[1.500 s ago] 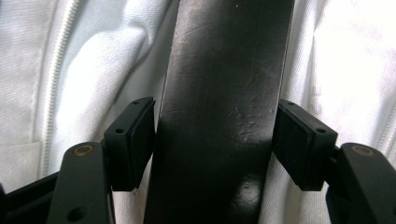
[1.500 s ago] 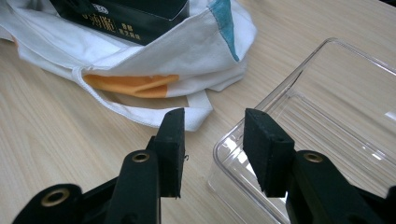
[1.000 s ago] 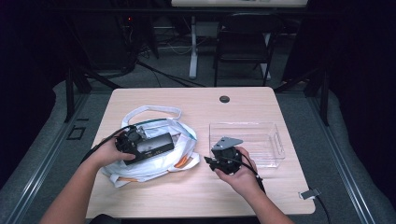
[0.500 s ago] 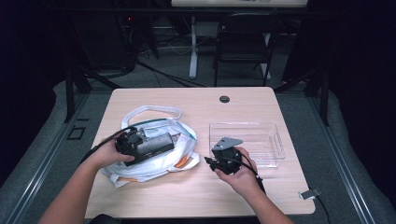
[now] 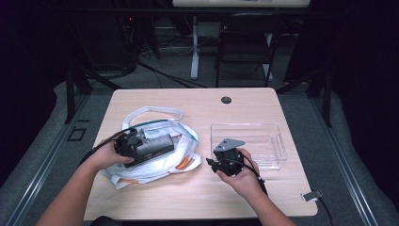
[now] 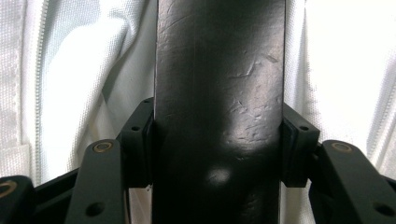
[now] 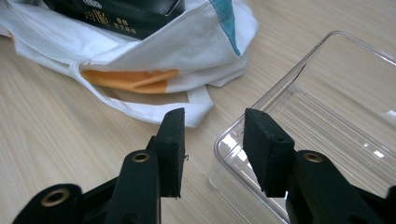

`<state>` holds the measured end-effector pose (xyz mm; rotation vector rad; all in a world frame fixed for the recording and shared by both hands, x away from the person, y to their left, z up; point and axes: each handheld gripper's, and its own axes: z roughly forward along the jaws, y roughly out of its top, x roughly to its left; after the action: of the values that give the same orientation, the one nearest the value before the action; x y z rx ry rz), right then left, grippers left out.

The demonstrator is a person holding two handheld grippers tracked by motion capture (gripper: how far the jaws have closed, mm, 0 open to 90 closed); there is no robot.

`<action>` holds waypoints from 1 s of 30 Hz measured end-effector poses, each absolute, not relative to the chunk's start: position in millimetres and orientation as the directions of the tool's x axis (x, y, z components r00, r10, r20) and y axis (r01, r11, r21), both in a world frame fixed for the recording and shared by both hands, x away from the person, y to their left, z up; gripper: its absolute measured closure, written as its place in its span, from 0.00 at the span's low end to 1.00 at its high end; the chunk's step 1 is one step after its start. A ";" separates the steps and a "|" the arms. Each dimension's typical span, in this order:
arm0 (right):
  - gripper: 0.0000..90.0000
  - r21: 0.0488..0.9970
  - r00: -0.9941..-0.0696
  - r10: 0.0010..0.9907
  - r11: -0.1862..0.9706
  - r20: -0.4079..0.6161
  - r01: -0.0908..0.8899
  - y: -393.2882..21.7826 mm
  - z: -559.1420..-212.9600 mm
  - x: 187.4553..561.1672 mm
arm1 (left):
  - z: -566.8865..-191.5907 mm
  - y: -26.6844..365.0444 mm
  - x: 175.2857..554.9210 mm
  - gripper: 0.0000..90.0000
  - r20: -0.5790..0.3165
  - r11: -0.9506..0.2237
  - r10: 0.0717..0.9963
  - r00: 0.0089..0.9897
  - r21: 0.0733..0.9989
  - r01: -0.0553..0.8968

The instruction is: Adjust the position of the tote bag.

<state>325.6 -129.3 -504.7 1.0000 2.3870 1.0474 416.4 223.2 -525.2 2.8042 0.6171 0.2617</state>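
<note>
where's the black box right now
In the high view the black box lies in the mouth of the white bag at the table's left, clamped between the left gripper's pads, left of the clear bin.

Dark room; wooden table [image 5: 197,101] on grey floor [image 5: 44,155]; black chair [image 5: 244,52] behind.
</note>
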 end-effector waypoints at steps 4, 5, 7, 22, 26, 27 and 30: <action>0.66 0.746 -0.690 0.723 0.475 -0.029 0.466 -129.0 -505.5 325.4 | -522.2 224.9 416.0 0.48 0.116 -0.874 0.431 0.895 0.299 0.382; 0.66 0.746 -0.691 0.723 0.475 -0.028 0.466 -129.0 -505.7 325.4 | -521.4 225.4 415.6 0.48 0.118 -0.874 0.431 0.894 0.302 0.382; 0.66 0.747 -0.690 0.723 0.473 -0.027 0.467 -128.9 -506.0 325.2 | -519.2 226.6 414.7 0.48 0.106 -0.867 0.438 0.893 0.312 0.388; 0.66 0.749 -0.689 0.725 0.469 -0.024 0.468 -130.0 -505.8 323.9 | -500.7 240.4 408.3 0.48 0.077 -0.829 0.465 0.882 0.387 0.404; 0.66 0.747 -0.690 0.724 0.472 -0.026 0.467 -130.1 -505.8 323.9 | -497.0 243.3 406.6 0.48 0.070 -0.819 0.470 0.880 0.406 0.405; 0.66 0.747 -0.690 0.724 0.472 -0.026 0.467 -130.1 -505.9 323.9 | -496.4 243.7 406.3 0.48 0.069 -0.818 0.470 0.880 0.409 0.405; 0.66 0.750 -0.688 0.725 0.468 -0.023 0.468 -130.2 -505.6 323.7 | -492.8 245.6 404.9 0.48 0.066 -0.811 0.474 0.878 0.420 0.407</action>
<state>323.7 -130.2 -505.6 1.0086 2.3817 1.0610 404.9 245.6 -492.8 2.6488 0.6491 0.2351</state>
